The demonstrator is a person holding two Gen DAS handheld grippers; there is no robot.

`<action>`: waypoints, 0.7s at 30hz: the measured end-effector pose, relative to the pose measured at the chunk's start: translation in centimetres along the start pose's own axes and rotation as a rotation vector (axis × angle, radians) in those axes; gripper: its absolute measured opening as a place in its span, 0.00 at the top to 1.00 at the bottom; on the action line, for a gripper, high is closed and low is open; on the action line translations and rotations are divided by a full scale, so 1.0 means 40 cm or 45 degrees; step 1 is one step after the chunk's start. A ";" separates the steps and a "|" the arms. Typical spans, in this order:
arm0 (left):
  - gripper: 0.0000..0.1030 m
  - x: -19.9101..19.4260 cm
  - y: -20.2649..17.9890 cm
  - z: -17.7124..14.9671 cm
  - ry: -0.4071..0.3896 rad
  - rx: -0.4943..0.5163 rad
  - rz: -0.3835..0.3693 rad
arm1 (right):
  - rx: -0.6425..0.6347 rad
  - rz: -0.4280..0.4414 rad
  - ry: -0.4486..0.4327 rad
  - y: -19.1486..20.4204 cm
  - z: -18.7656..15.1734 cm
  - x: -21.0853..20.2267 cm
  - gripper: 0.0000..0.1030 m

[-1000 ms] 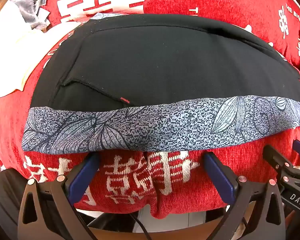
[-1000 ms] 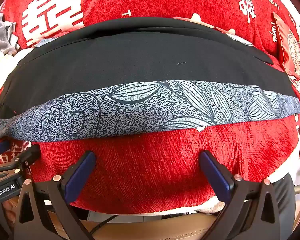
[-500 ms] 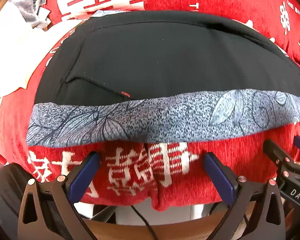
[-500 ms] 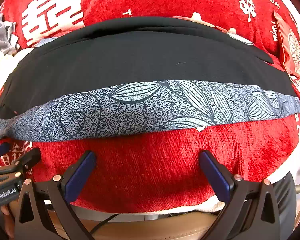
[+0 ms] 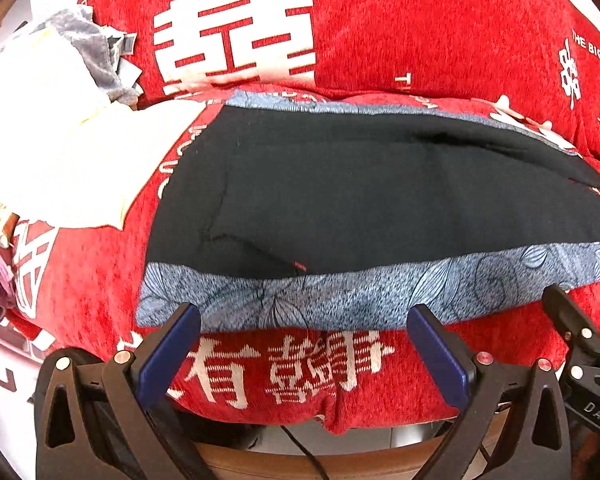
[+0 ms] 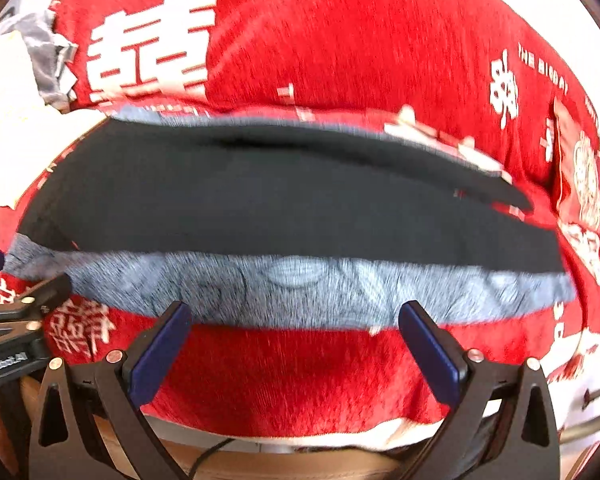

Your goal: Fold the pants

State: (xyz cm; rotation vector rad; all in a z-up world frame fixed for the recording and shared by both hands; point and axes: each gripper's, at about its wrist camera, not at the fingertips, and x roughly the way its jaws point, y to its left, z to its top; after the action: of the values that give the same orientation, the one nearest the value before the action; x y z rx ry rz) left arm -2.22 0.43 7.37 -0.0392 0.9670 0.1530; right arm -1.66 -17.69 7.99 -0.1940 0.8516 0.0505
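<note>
Black pants (image 5: 380,196) with a grey-blue leaf-patterned side band (image 5: 340,296) lie flat across a red cloth with white characters (image 5: 420,32). My left gripper (image 5: 304,320) is open at the band's near edge, toward the pants' left end, holding nothing. The right wrist view is blurred by motion; the same pants (image 6: 284,204) and band (image 6: 300,292) stretch across it. My right gripper (image 6: 294,316) is open at the band's near edge, empty. Each gripper shows at the other view's side: the right gripper's fingers (image 5: 568,320), the left gripper's fingers (image 6: 40,288).
White fabric (image 5: 72,140) and a grey garment (image 5: 96,52) lie left of the pants. A red cushion (image 6: 580,176) sits at the right. The red cloth's front edge (image 5: 300,416) hangs over the table edge, with a cable (image 5: 300,448) below.
Both views have pulled back and tilted up, showing more red cloth beyond the pants. Both grippers' tips now reach the band's near edge. The pants have not moved.
</note>
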 end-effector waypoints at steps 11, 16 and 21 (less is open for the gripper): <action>0.00 0.023 0.018 0.070 0.076 -0.091 -0.024 | 0.004 0.017 -0.033 -0.020 0.065 -0.009 0.00; 0.00 0.047 0.013 0.116 0.106 -0.095 -0.038 | 0.001 0.052 -0.015 -0.027 0.102 0.003 0.00; 0.00 0.066 0.012 0.151 0.129 -0.112 -0.018 | 0.003 0.068 0.009 -0.028 0.129 0.019 0.00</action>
State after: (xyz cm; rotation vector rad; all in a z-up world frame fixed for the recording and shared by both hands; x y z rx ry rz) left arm 4.13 1.80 8.66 -0.1355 1.0605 0.1814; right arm 2.83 -17.84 10.90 -0.1696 0.8639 0.0986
